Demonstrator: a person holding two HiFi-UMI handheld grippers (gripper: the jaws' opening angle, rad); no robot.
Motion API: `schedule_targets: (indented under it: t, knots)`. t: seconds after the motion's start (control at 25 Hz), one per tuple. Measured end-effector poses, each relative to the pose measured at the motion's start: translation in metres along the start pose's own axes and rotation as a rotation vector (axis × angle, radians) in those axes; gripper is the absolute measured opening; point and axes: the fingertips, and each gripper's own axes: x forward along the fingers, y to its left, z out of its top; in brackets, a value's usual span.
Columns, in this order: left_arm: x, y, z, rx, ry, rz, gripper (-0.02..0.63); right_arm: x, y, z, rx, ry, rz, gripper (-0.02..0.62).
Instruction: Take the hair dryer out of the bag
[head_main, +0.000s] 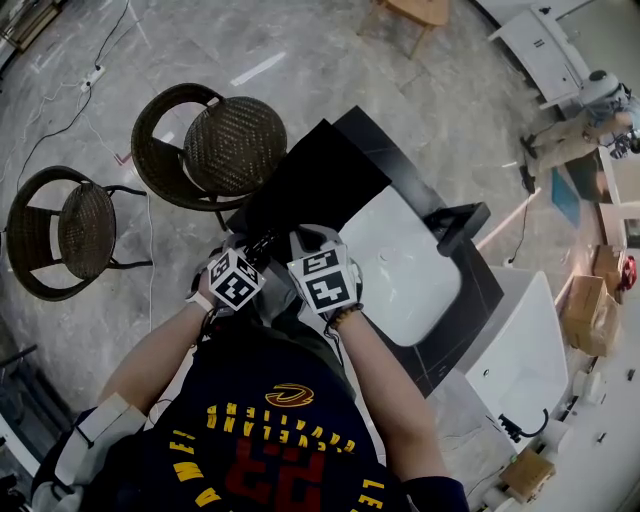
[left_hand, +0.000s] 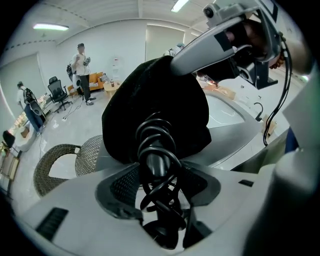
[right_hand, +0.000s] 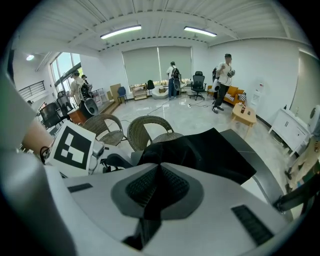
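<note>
1. Your right gripper (right_hand: 157, 187) is clenched on a fold of the black bag (right_hand: 210, 150), pinning it where it lies on the tabletop (head_main: 480, 290) beside the white sink (head_main: 410, 270).
2. Your left gripper (left_hand: 157, 177) is spread wide. The hair dryer (left_hand: 155, 150) stands between its jaws, its handle wound in a coiled black cord. As far as I can see, the pads do not press on it yet.
3. The hair dryer is only partly out. Its handle and cord poke from the bag's mouth toward you, while the rest is hidden inside the black cloth.
4. Done so far, in my judgement: the bag is held and the left jaws are lined up around the handle.
5. Left to do, I judge: close the left gripper on the handle, draw the dryer clear of the bag while the right keeps the cloth back, then set it down.
6. Watch the loose cord loops, which may snag on the bag's edge.
</note>
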Motion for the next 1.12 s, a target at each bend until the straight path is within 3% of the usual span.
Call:
schedule_targets:
  t: [0.32,0.52,0.6,0.84,1.12]
  knots:
    - [-0.021,-0.008,-0.009,0.01,0.018,-0.012,0.209,0.001,0.013,-0.005,-0.031,0.013,0.019,0.018]
    - [-0.035,-0.017,-0.025,-0.035,0.007,-0.047,0.207,0.001,0.02,-0.005,-0.015,-0.014,0.042,0.022]
    - [-0.04,-0.018,-0.031,-0.047,0.002,-0.045,0.207,0.0,0.021,-0.002,-0.006,-0.037,0.053,0.089]
    - [-0.055,-0.019,-0.048,-0.073,0.002,-0.041,0.207,-0.008,0.02,0.008,0.073,-0.118,0.096,0.107]
    - [-0.079,-0.022,-0.065,-0.063,-0.02,-0.025,0.207,-0.022,0.001,0.014,0.165,-0.185,0.065,0.107]
